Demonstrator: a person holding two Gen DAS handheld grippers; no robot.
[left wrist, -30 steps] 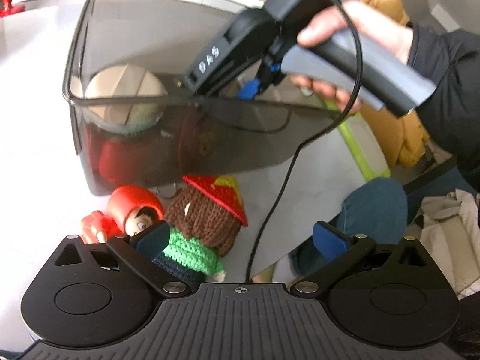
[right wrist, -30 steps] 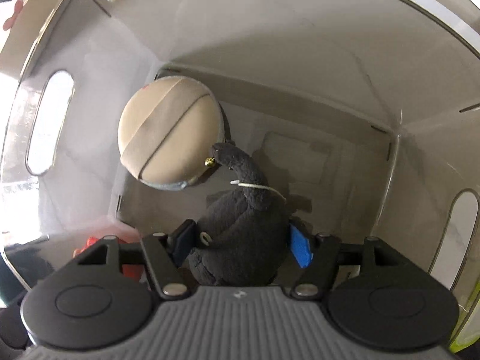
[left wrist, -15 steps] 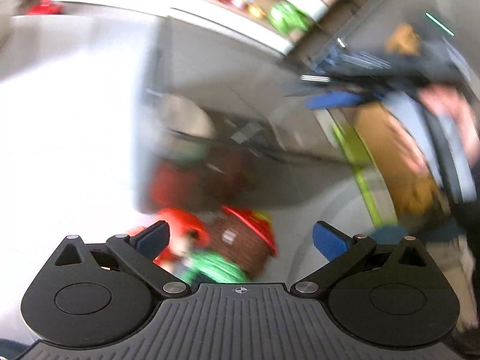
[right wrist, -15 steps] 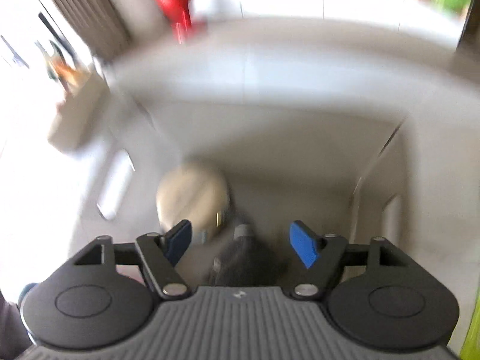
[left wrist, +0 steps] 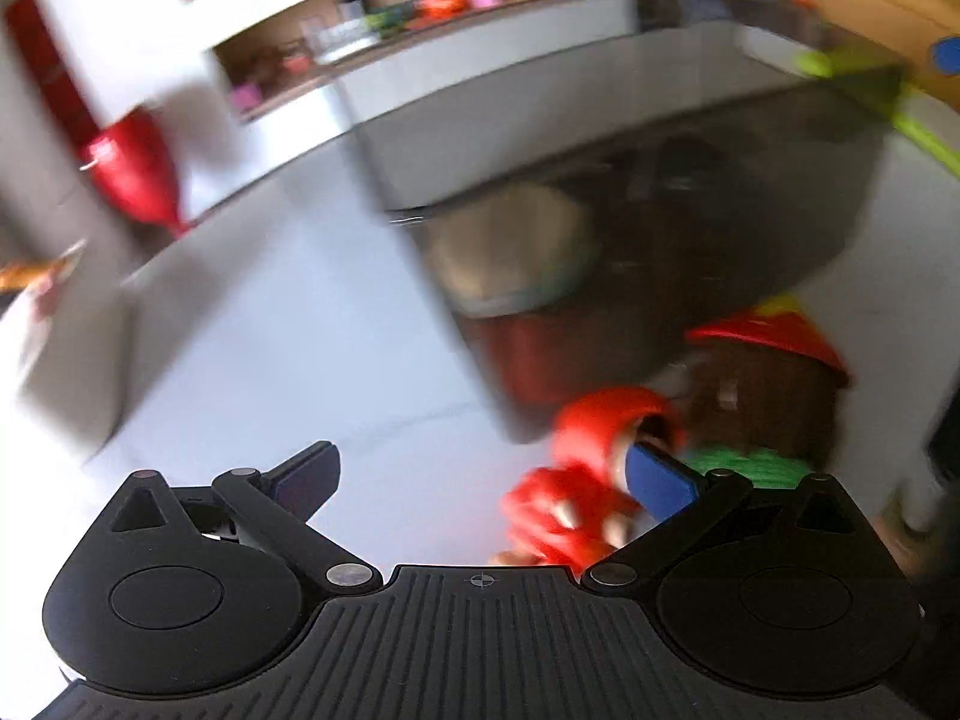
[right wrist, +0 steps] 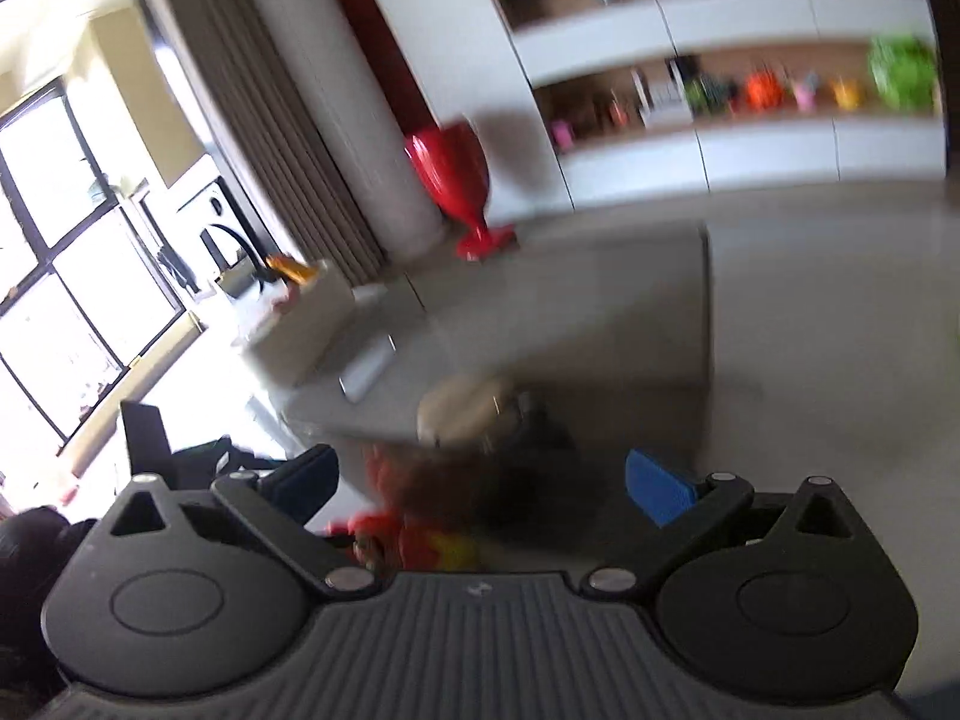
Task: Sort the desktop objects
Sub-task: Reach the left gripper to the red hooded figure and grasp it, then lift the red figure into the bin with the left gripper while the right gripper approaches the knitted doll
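Note:
Both views are blurred by motion. A smoky clear bin [left wrist: 780, 180] stands on the white table, holding a beige round toy [left wrist: 510, 252] and a dark plush [right wrist: 528, 438]. In front of the bin lie a red-capped figure [left wrist: 600, 438] and a knitted doll [left wrist: 768, 378] with a red hat and green body. My left gripper [left wrist: 480, 474] is open over the bare table, its right pad [left wrist: 657, 480] in front of the red-capped figure. My right gripper [right wrist: 480, 477] is pulled back above the bin [right wrist: 600, 324], jaws opening wide with nothing between them.
A red vase [left wrist: 135, 171] stands at the table's far left, beside a white box [right wrist: 306, 318] with an orange item. Shelves with small coloured items [right wrist: 780, 90] line the back wall. A green strip [left wrist: 918, 132] lies right of the bin.
The right gripper let go of the dark plush inside the bin, drew back out and opened. The left gripper swung so both dolls shifted from lower left to lower right.

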